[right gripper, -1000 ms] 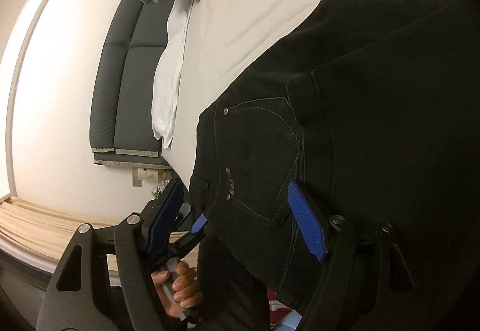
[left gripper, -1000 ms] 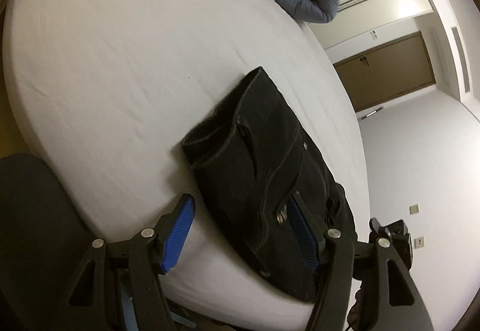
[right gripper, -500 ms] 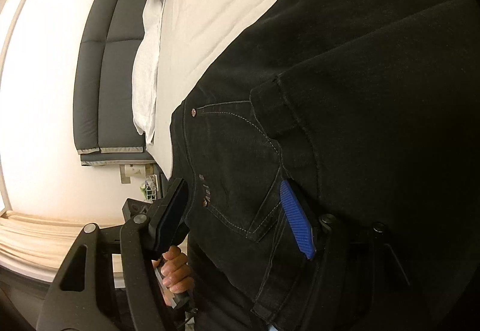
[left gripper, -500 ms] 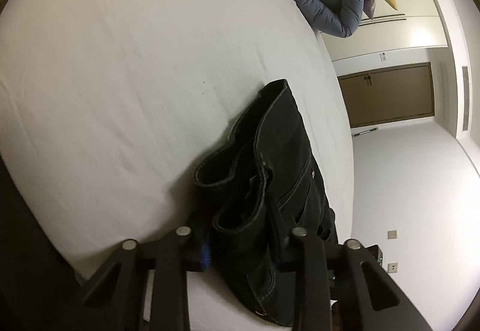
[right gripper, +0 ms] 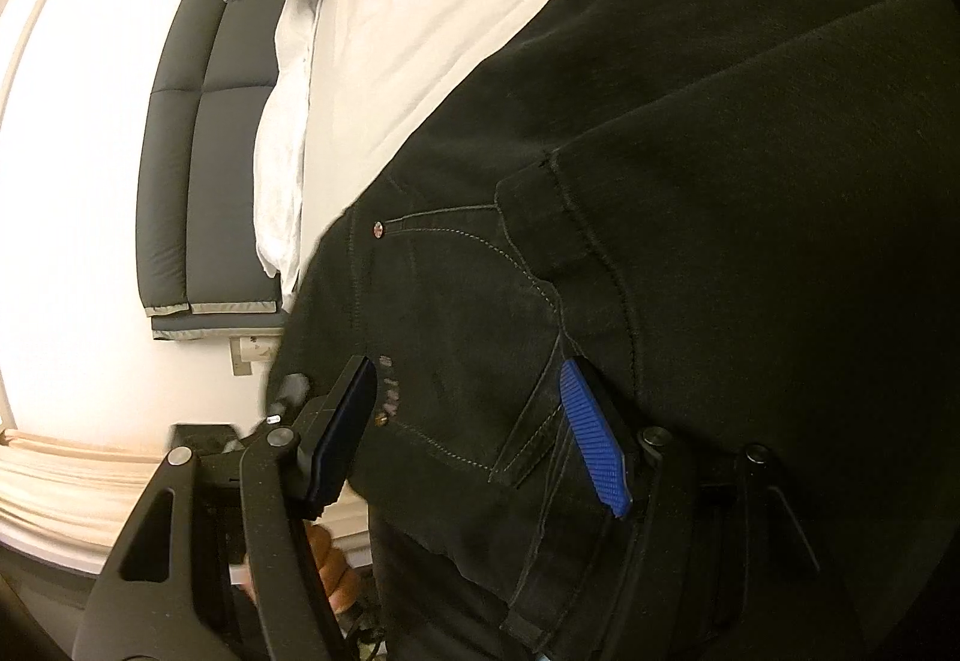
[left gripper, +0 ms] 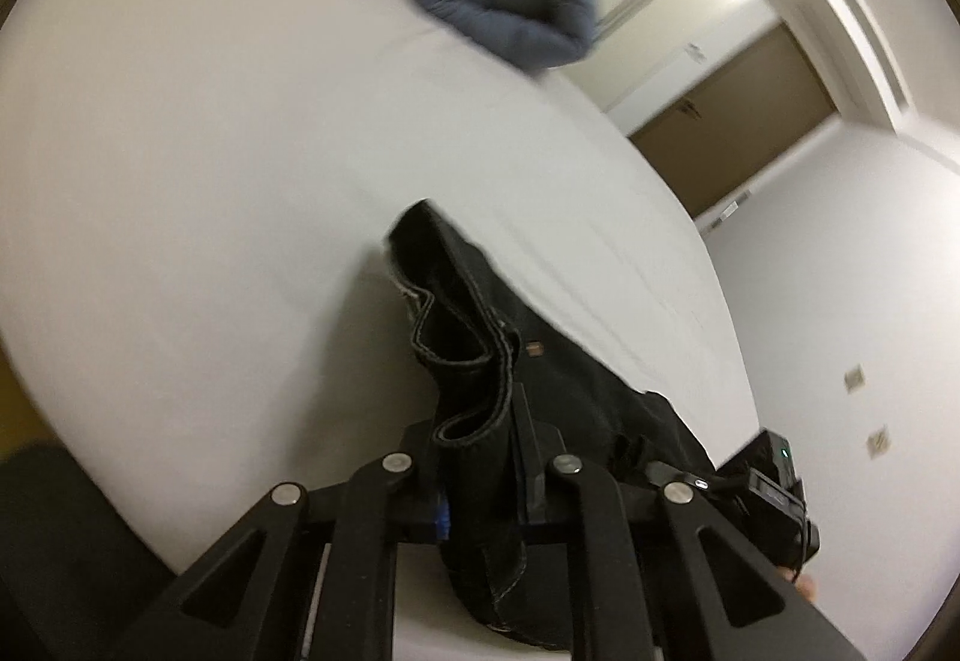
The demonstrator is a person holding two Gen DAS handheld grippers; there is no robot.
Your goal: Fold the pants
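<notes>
Pants (left gripper: 480,361), black denim, run in the left wrist view straight ahead of the left gripper (left gripper: 480,487) and a little to its right, their long axis leading away across the white bed (left gripper: 210,151). The near hem end stands bunched and folded upward between the two fingers. The jaws have just been closing, and they now stand close together with the cloth pinched between them; the pads are buried in fabric. Beyond the far end of the pants, well apart, lies a grey-blue puffy jacket (left gripper: 504,1). At the lower right edge the other tool's body peeks in.

In the right wrist view the pants (right gripper: 660,181) fill everything ahead and to the right of the right gripper (right gripper: 474,433). The pocket and waistband part lies between its fingers, draped over the right blue pad (right gripper: 594,451). The jaws stand well apart; whether the left pad presses on the cloth I cannot tell. I judge the left hand, already clamped, the nearer to lifting its end for the fold.
</notes>
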